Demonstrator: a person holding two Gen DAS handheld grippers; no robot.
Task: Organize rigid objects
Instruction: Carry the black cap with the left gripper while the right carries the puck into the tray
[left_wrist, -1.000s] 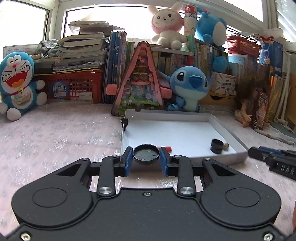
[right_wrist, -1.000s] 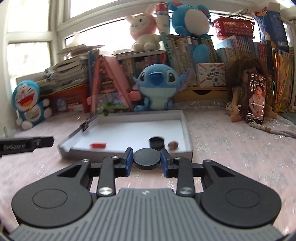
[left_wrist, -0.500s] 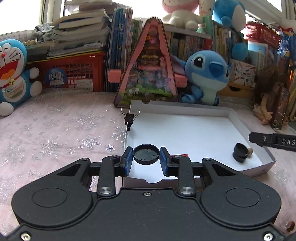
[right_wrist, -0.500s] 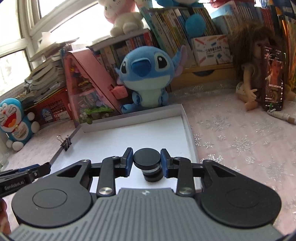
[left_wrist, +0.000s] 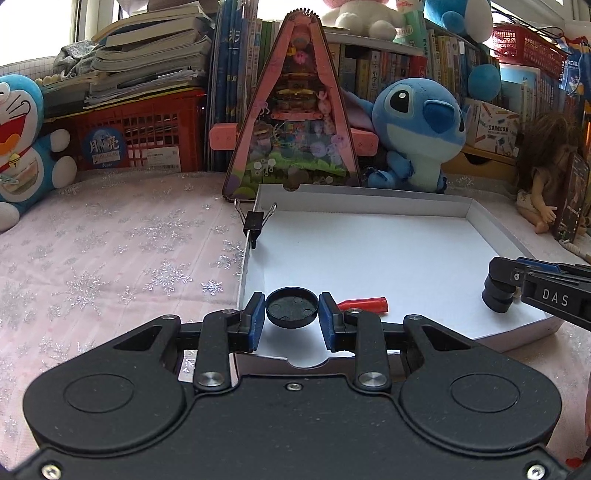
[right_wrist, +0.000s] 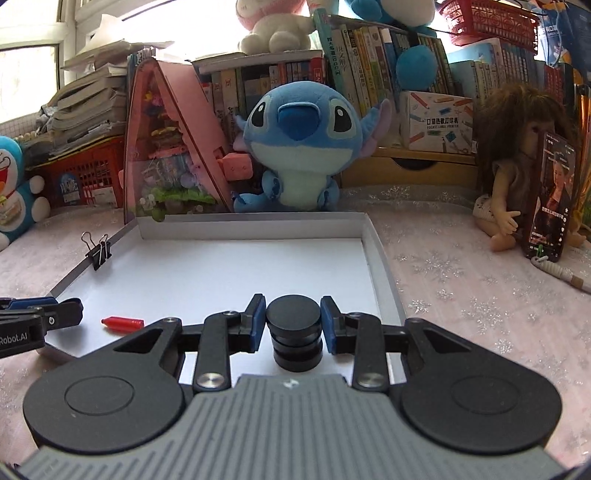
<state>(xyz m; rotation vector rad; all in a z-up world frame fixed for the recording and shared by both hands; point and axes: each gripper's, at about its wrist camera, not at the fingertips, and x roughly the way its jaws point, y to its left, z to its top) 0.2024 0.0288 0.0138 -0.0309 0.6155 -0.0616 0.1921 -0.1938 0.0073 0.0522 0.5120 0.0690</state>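
Take the white tray (left_wrist: 476, 218) as the landmark; everything hangs on how each carried piece sits over it.

The left claw (left_wrist: 292, 314) is closed as tight as it goes on a shallow black cap (left_wrist: 291, 307), hollow side up, gripped across its width by the blue pads (left_wrist: 256, 320). The cap hangs just inside the tray's near left corner, over the white floor and close to the left wall. A red pen cap (left_wrist: 364, 305) lies on the tray floor just to the right of it, long axis running left to right along the near wall, so a drop straight down would land beside it, not on it.

The right claw (right_wrist: 293, 325) is closed on a flat black disc (right_wrist: 293, 314). Directly under that disc, near the tray's near right corner, stands a short black cylinder (right_wrist: 297, 352). From the right wrist view the disc looks centred over it and either resting on its top or only just above; I cannot tell which. In the left wrist view the same cylinder (left_wrist: 496, 297) shows beneath the right claw's tip.

So the right hand appears nearer to finishing: its piece lines up vertically with the stack, and the move seems to need only a small descent and release. The left hand's cap is well apart from that stack, across the tray's near edge. A binder clip (right_wrist: 98, 251) grips the tray's left wall, farther back, clear of both claws.
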